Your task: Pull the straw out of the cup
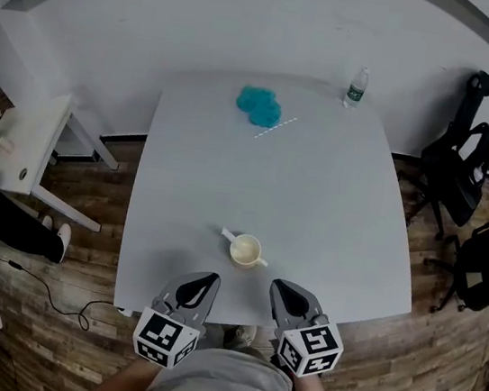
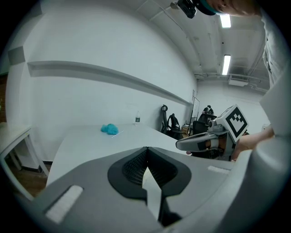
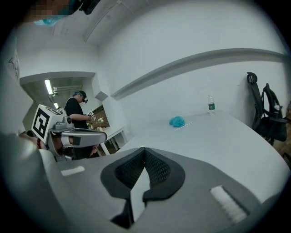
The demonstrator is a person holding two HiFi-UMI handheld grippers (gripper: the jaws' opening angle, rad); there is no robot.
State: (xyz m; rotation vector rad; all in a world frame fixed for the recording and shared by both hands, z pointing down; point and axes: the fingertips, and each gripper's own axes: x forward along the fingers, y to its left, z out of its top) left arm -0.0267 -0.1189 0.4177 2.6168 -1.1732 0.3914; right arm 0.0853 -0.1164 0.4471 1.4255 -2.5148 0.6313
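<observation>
The task looks to be at the approach step, with nothing gripped yet. The cup (image 1: 245, 250) stands on the desk (image 1: 319, 183) near its front edge. The straw (image 1: 229, 233) appears as a short white stub leaning out over the cup's far-left rim. The left gripper (image 1: 211, 278) and right gripper (image 1: 278, 286) hang just short of the cup, one to each side, apart from it. Each gripper view shows its fingers (image 2: 132, 168) pressed together at the tips with nothing between them, and the cup sits hidden below them. Next, one gripper likely needs to spread its fingers, reach over the rim and close on the stub. The other could steady the cup so it does not tip.
</observation>
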